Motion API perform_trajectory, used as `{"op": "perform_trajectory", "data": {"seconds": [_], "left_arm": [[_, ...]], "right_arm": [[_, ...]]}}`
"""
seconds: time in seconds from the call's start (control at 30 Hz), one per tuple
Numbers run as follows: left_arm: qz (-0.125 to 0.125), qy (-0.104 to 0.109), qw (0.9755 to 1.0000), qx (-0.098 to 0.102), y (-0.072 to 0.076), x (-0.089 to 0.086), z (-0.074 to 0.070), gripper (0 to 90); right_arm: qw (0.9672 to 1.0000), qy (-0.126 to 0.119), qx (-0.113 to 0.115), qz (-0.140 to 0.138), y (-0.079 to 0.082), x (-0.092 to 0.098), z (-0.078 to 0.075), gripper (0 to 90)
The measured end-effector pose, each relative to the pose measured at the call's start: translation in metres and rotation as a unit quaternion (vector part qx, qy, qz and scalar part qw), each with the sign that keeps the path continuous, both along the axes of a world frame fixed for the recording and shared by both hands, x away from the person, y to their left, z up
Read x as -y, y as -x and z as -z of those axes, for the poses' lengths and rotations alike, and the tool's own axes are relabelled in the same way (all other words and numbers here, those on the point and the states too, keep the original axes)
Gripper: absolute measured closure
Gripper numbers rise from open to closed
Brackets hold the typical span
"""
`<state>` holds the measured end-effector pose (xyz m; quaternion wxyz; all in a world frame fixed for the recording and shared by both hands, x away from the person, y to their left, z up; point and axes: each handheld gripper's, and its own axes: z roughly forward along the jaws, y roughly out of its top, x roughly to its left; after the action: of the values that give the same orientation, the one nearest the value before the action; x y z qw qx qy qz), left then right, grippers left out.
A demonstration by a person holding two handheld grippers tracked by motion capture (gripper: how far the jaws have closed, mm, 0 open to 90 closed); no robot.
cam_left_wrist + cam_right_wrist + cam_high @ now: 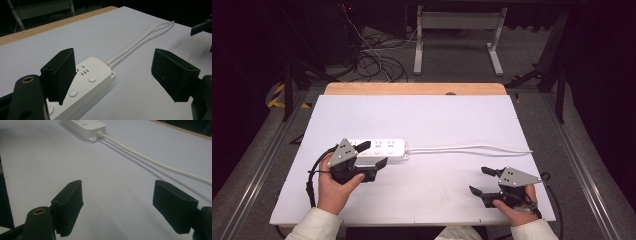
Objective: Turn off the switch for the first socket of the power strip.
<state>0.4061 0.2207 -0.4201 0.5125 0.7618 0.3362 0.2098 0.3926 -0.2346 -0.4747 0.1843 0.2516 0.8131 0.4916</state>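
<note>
My left gripper (371, 154), jaws wide and empty, sits at the power strip (384, 148), whose long axis runs straight ahead of it; right gripper (479, 181), also wide, is well apart.

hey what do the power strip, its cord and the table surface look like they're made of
Power strip: seemingly hard white plastic with a smooth, slightly glossy moulded shell and rounded corners.
Cord: likely white rubbery or vinyl sheathing, since it bends in a loose curve.
Table surface: a matte white board, possibly laminate or foam board; a wooden edge shows at the far side.
</note>
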Motion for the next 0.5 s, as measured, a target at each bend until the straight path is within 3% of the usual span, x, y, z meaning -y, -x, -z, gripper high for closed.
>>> {"op": "perform_trajectory", "data": {"seconds": [0.33,0.5], "left_arm": [[-0.001,-0.019,0.9998,-0.005,-0.018,0.014,-0.001,20.9],[0.002,-0.019,0.9998,-0.01,-0.026,0.022,0.0,21.6]], "right_arm": [[1.0,0.0,0.0,-0.001,0.0,0.0,0.0,24.4],[1.0,-0.001,0.0,-0.001,0.0,0.0,0.0,24.4]]}}
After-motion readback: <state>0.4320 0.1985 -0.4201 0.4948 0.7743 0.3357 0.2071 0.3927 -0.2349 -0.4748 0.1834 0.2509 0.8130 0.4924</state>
